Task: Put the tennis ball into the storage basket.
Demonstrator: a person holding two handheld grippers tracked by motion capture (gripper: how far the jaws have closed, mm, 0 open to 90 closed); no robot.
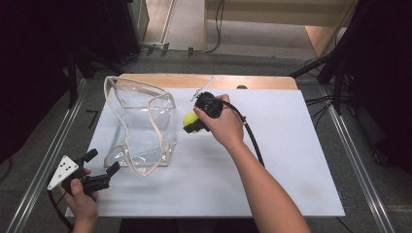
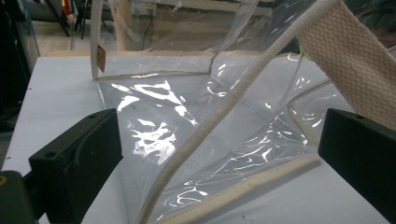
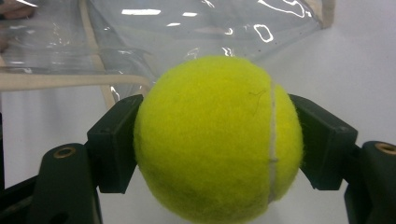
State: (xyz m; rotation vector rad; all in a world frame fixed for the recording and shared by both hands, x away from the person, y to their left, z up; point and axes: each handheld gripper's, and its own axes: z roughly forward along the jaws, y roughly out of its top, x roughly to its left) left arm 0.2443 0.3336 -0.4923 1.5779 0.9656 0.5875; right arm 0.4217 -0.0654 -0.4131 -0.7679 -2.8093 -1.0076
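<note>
Tennis ball (image 3: 215, 140), a fuzzy yellow-green sphere with a pale seam, sat clamped between the two black fingers (image 3: 114, 144) of the right gripper (image 1: 193, 124), one pad pressing each side of it. In the high view the ball (image 1: 189, 119) showed as a bright spot just beyond the person's right hand (image 1: 224, 124), over the white sheet that covered the surface (image 1: 291, 160), and just beside the right-hand wall of the clear plastic bag (image 1: 141, 124). Whether the ball touched the sheet could not be told.

That bag, a see-through boxy pouch edged with cream fabric trim and cream webbing handles, stood on the left half of the surface with its mouth gaping upward. In the right gripper view its glossy wall (image 3: 187, 28) lay close behind the ball.

At the near left corner of the surface, the left hand (image 1: 80, 194) held the left gripper (image 1: 103, 163), whose fingers (image 2: 79, 158) stood wide apart with nothing pressed between them. They pointed at the bag's near lower corner (image 2: 224, 154), where the trim and a webbing strap (image 2: 345, 70) crossed the left gripper view.
</note>
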